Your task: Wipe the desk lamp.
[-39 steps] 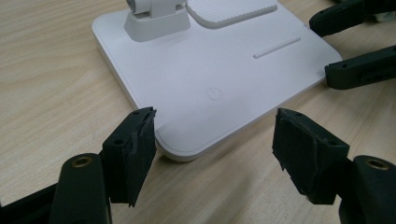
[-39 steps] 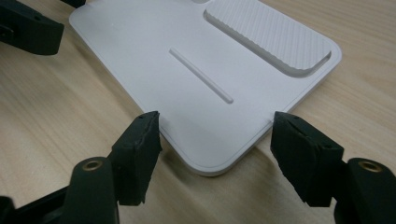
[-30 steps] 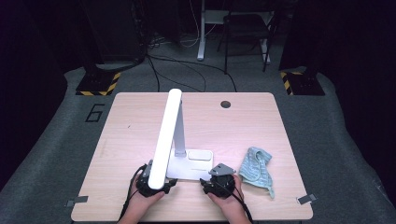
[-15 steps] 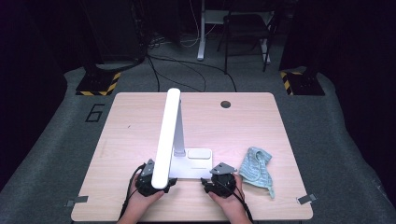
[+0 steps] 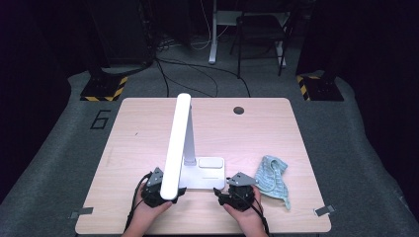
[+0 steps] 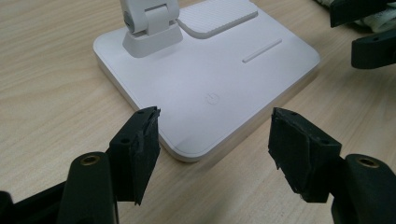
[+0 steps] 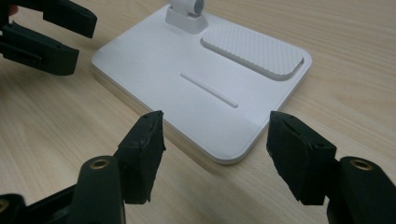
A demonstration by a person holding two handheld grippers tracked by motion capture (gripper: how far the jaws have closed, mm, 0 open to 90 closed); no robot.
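Note:
A white desk lamp stands near the table's front edge, its long head [image 5: 177,143] raised over a flat square base [image 5: 205,175]. My left gripper [image 5: 163,191] sits at the base's front left corner, partly under the lamp head. In the left gripper view its jaws [image 6: 215,144] stand open, with the base [image 6: 205,70] corner just ahead of the gap. My right gripper [image 5: 222,193] faces the front right corner. Its jaws [image 7: 215,144] have just been opening and are open, and the base [image 7: 187,93] corner ahead is untouched.
A crumpled light-blue cloth [image 5: 272,180] lies right of my right gripper. The wooden table [image 5: 247,133] has a round cable hole [image 5: 239,110] at the back. Beyond it, a chair, cables and striped floor blocks stand in the dark.

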